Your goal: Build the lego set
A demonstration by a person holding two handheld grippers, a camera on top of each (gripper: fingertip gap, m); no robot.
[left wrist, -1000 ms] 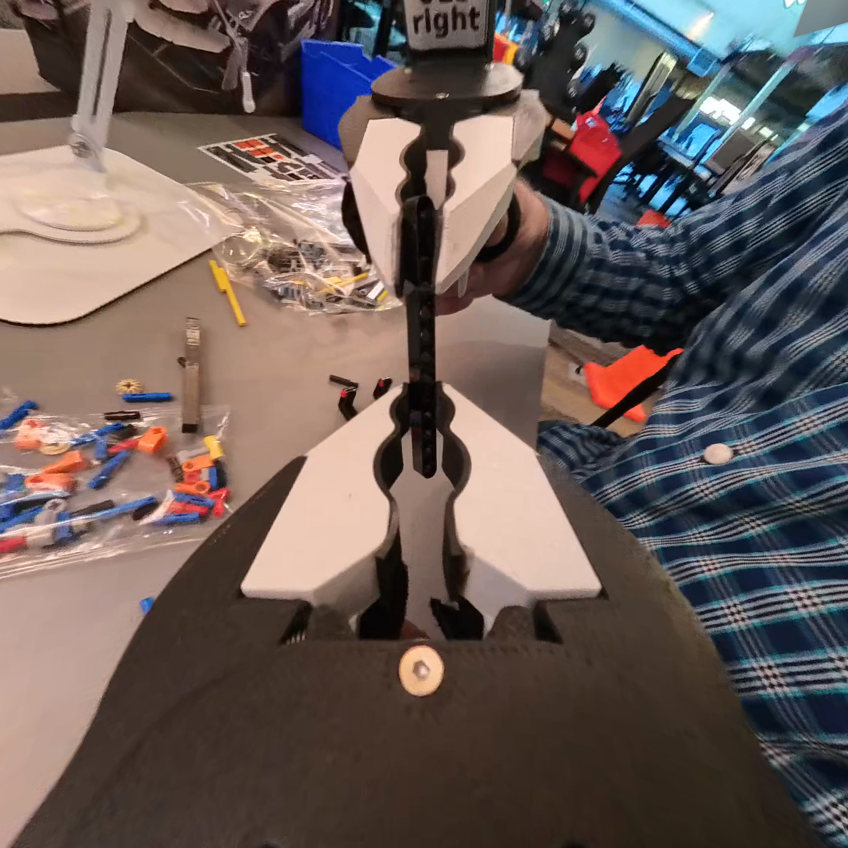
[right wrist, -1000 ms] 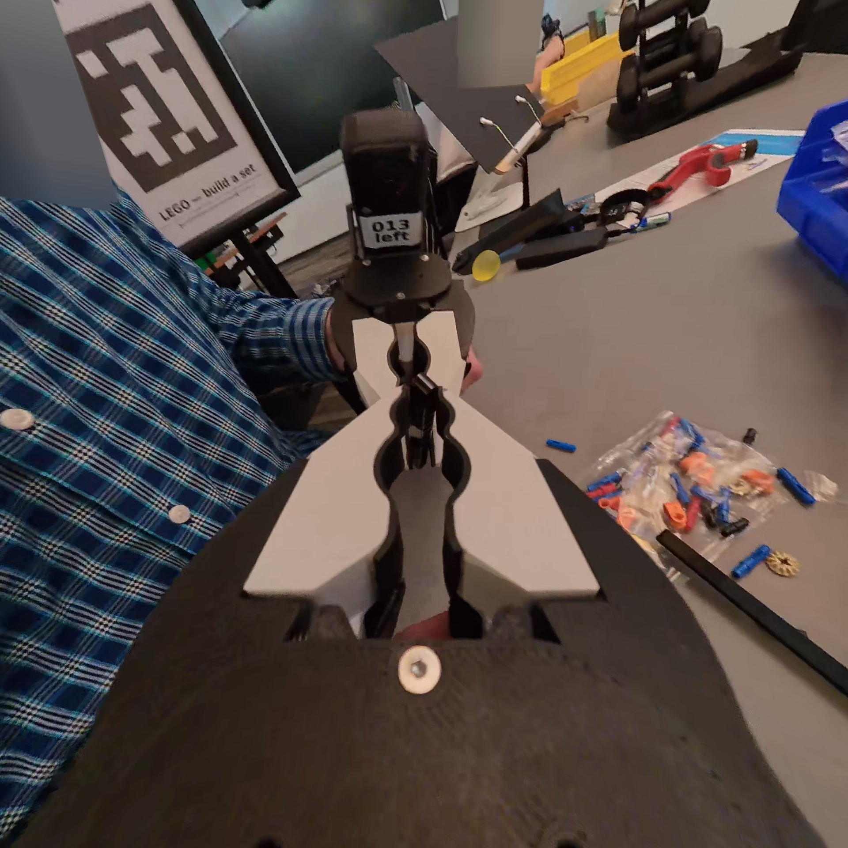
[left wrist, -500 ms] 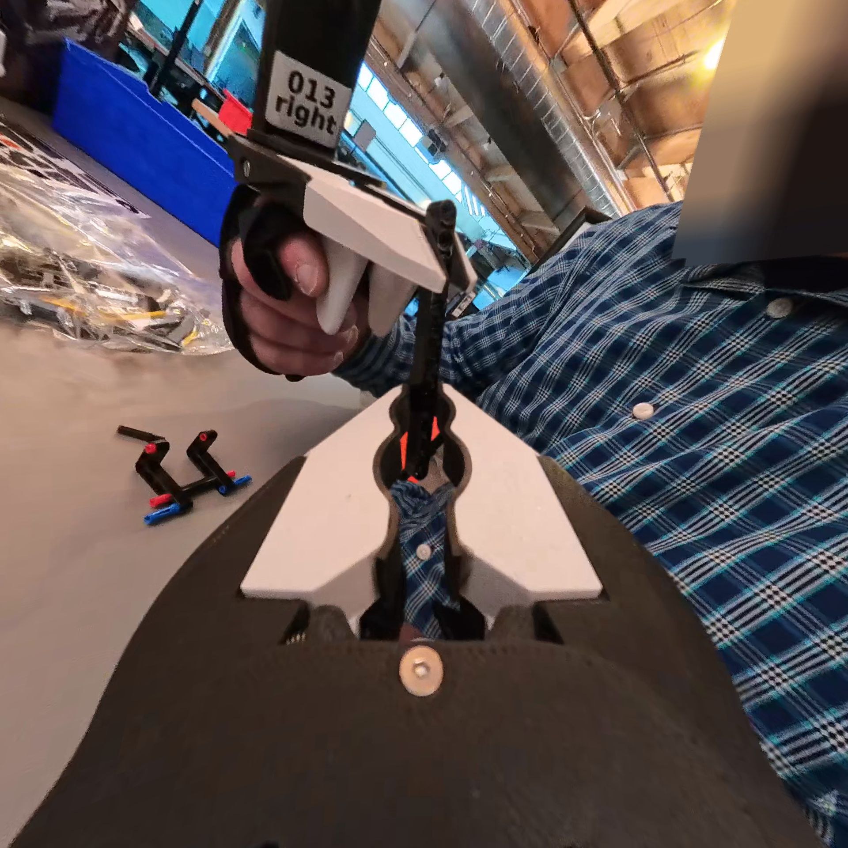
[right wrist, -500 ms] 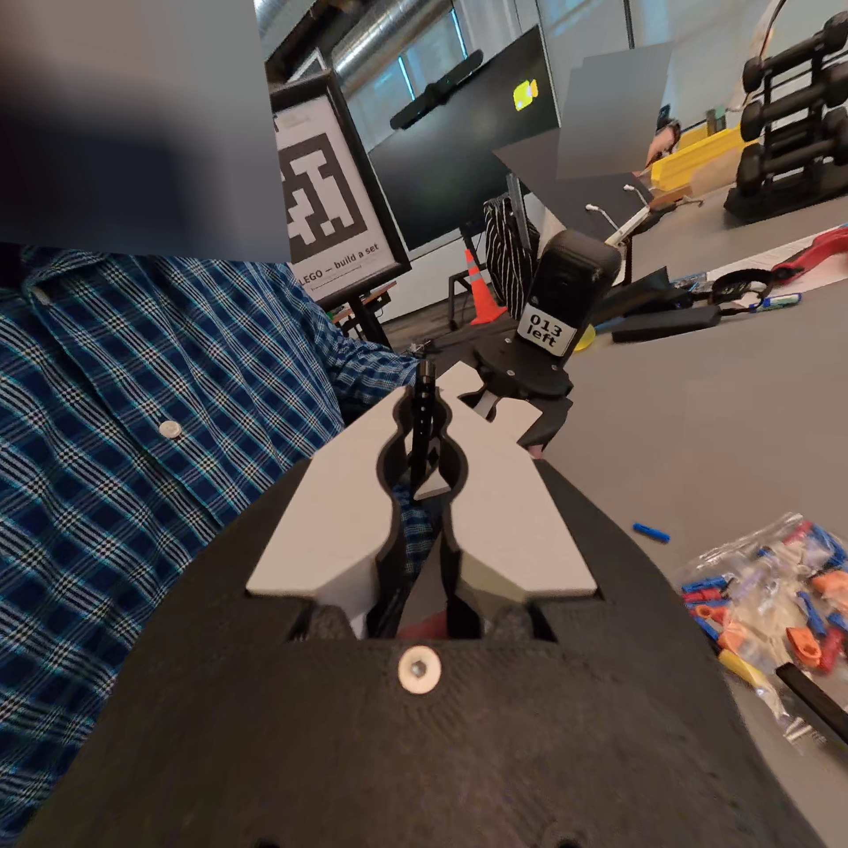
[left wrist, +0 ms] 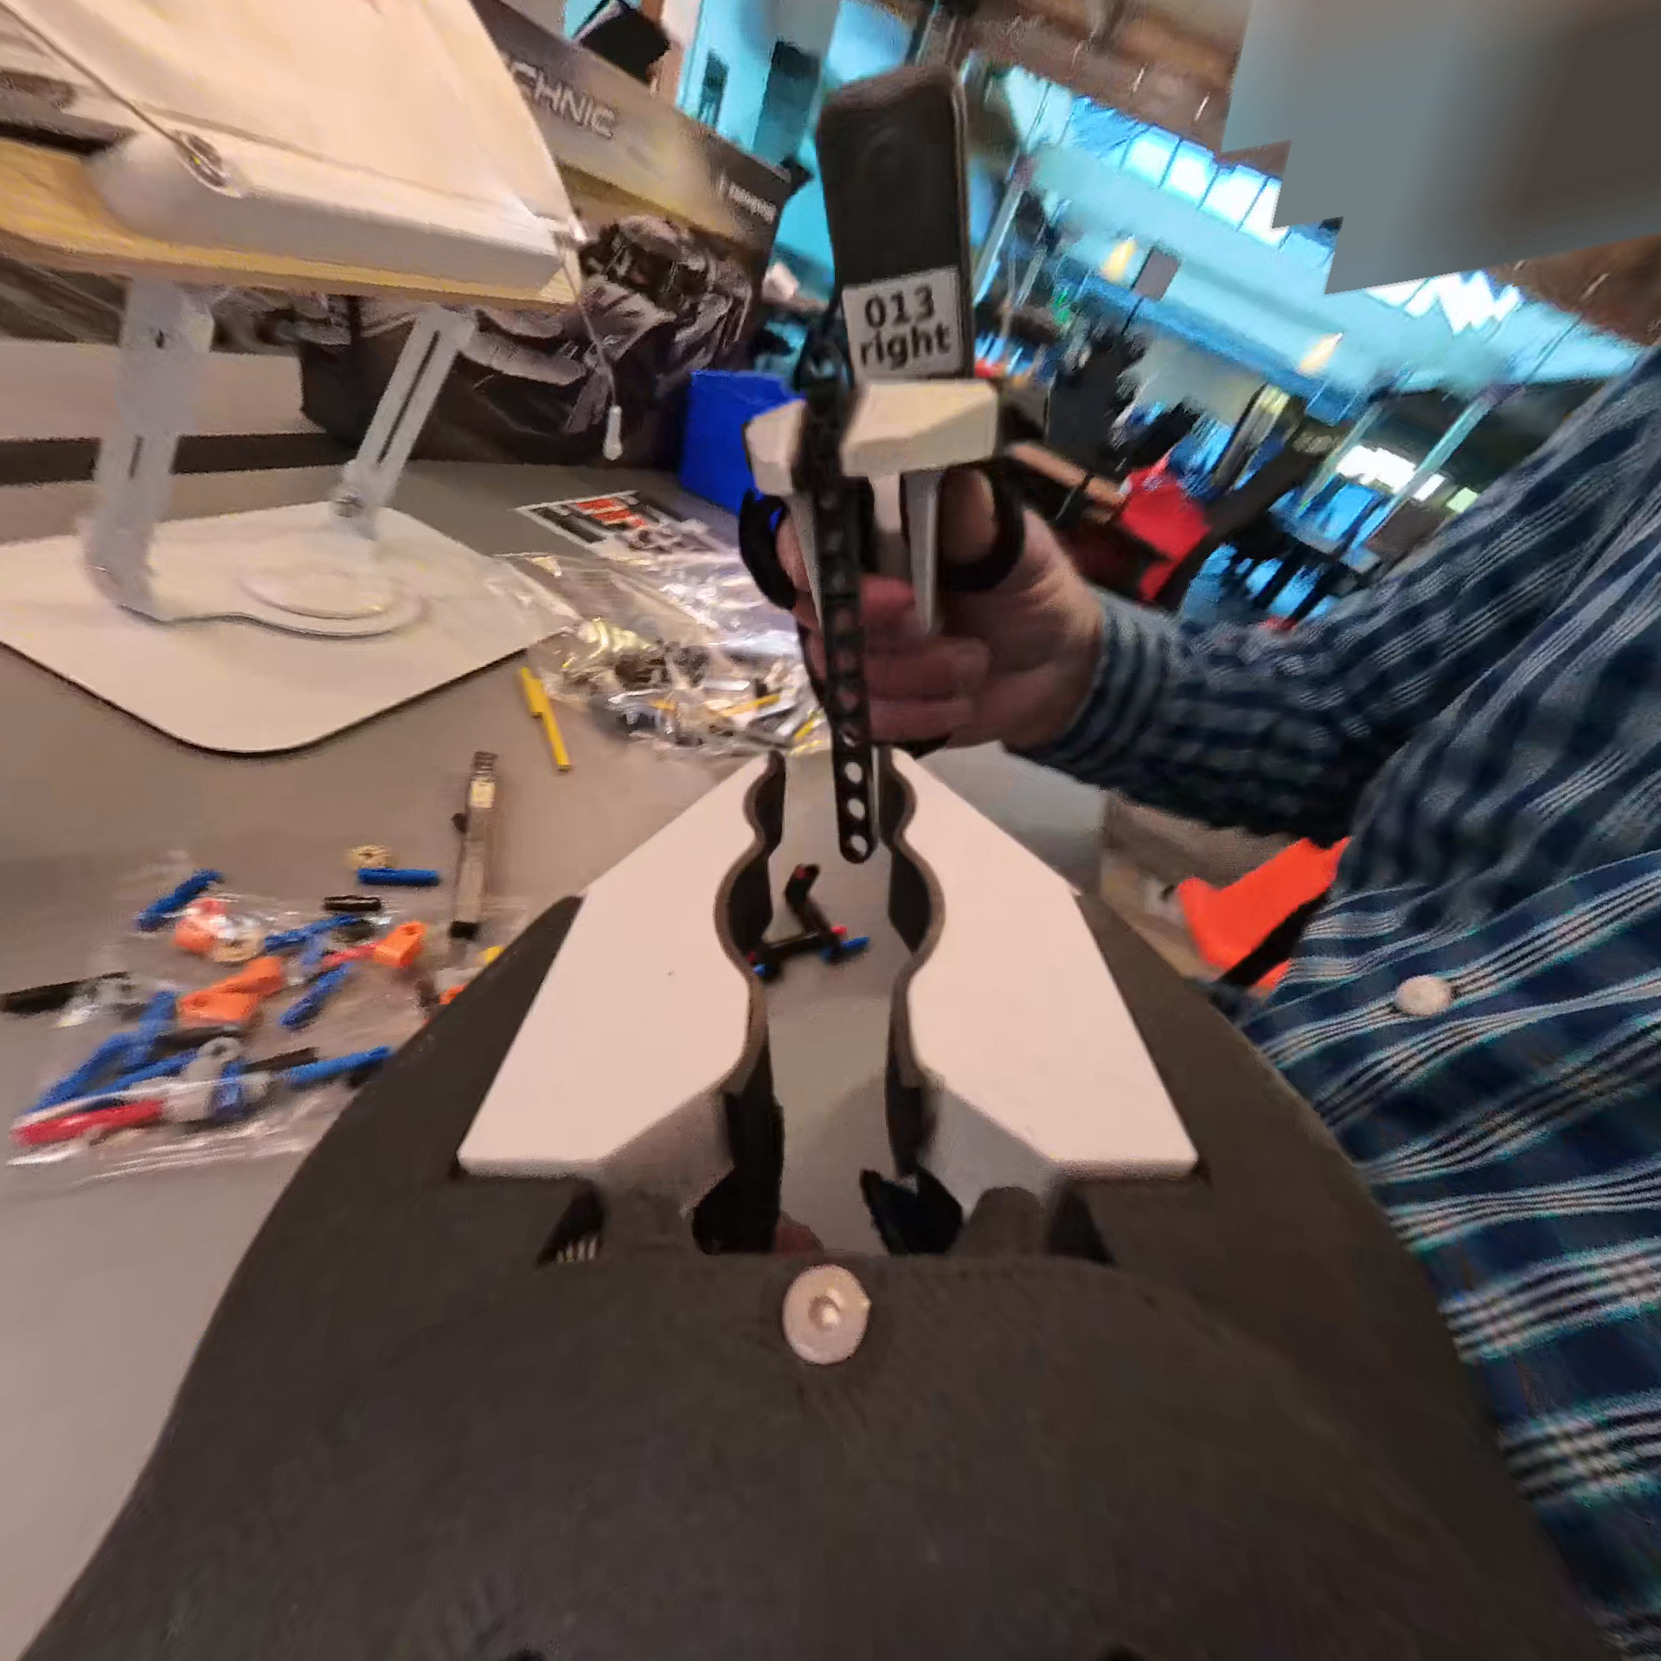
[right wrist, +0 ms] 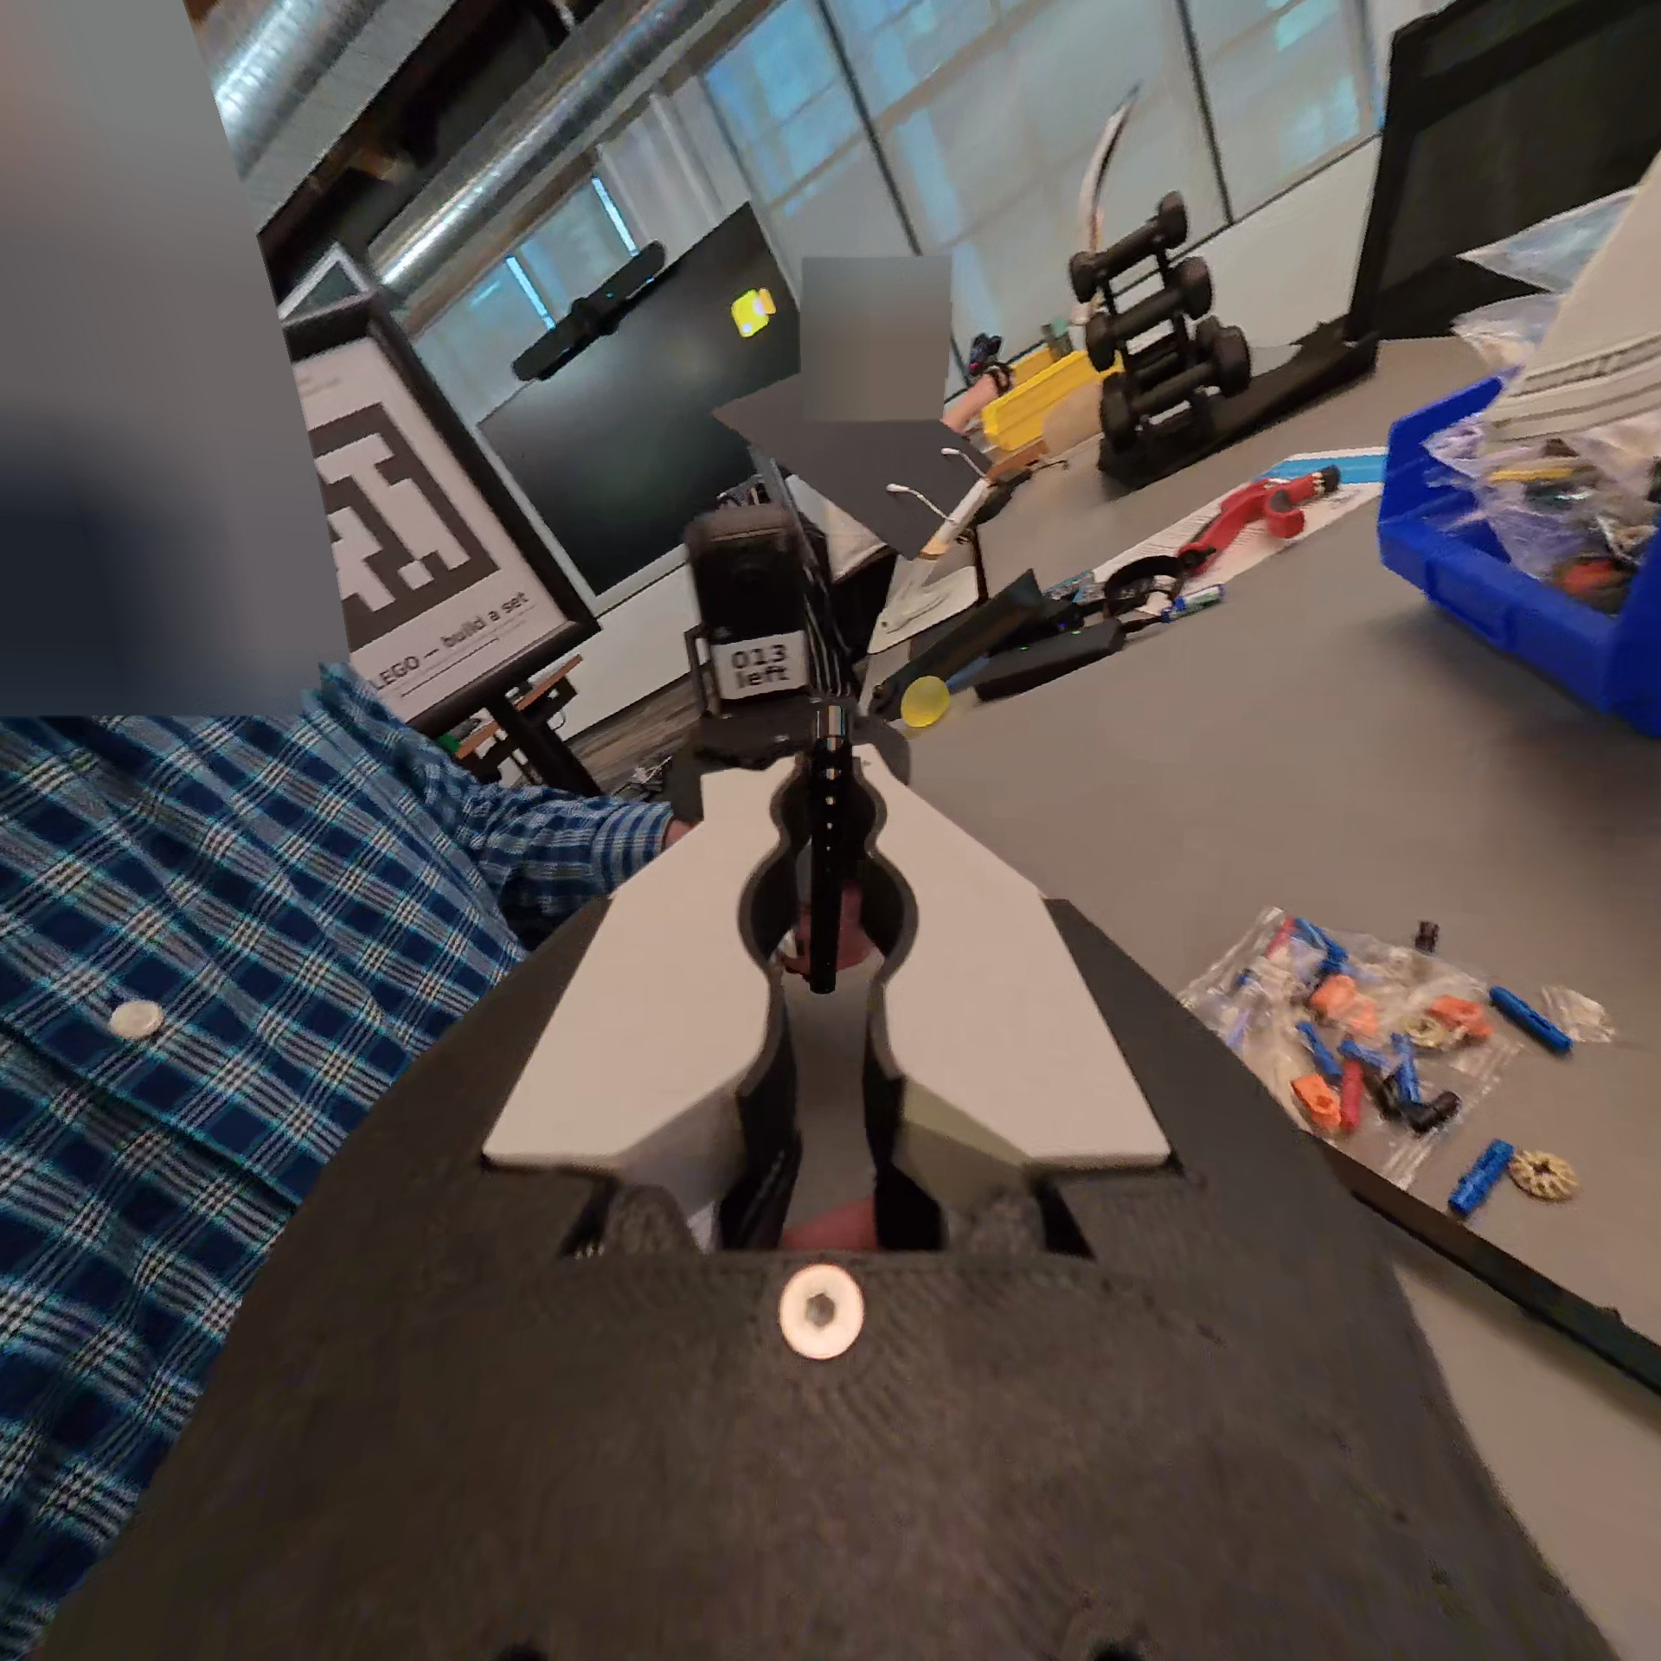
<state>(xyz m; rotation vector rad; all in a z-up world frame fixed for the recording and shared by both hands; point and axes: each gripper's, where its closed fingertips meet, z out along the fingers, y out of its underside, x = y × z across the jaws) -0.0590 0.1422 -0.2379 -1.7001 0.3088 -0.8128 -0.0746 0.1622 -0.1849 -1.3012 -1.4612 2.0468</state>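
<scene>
A long black holed beam hangs upright from my right gripper, which is shut on its upper part. In the right wrist view the beam runs between that gripper's closed fingers. My left gripper is open; the beam's lower end sits in the gap between its tips, touching neither finger. Through that gap a small black assembly with red and blue pins lies on the grey table. The left gripper's body shows just beyond the beam.
A bag of blue, orange and red pieces lies left, with a grey beam and yellow axle beside it. A bag of dark parts, a white stand and a blue bin stand farther off. The person's plaid shirt fills the right. Left tips to right tips: about 6 centimeters.
My left gripper has opened and let go of the beam, and both views have swung back toward the table. The right gripper keeps hold of the beam.
</scene>
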